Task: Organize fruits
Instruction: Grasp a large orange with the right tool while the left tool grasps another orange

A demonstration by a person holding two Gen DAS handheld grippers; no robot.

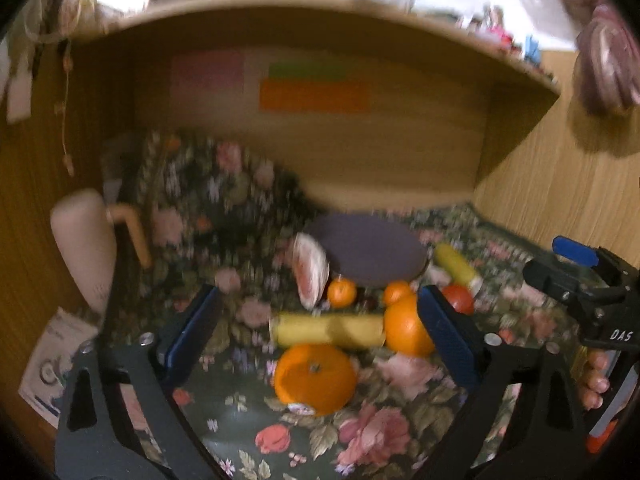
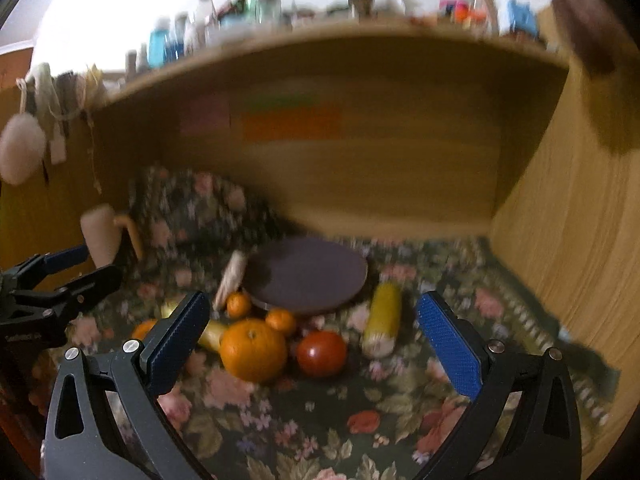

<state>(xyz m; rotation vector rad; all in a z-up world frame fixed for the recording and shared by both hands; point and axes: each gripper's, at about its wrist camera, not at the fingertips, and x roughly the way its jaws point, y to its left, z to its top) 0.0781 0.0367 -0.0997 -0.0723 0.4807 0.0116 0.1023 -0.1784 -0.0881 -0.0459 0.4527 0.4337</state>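
Fruit lies in a heap on a floral cloth (image 1: pixel 372 432). A big orange (image 1: pixel 316 378) is nearest, with a yellow banana (image 1: pixel 328 330) behind it and a second orange (image 1: pixel 404 330) to the right. Two tangerines (image 1: pixel 341 292), a pink fruit slice (image 1: pixel 310 276), a tomato (image 2: pixel 321 354) and a corn cob (image 2: pixel 383 324) surround a dark round plate (image 1: pixel 372 248). My left gripper (image 1: pixel 320 332) stands open above the near orange and banana. My right gripper (image 2: pixel 312 344) stands open over the second orange (image 2: pixel 253 354) and the tomato. Neither holds anything.
A beige mug (image 1: pixel 84 248) with a handle stands at the left. A wooden shelf (image 1: pixel 360 160) overhangs the back, and a wood panel wall (image 2: pixel 560 240) closes the right. A printed booklet (image 1: pixel 48 364) lies at the left edge.
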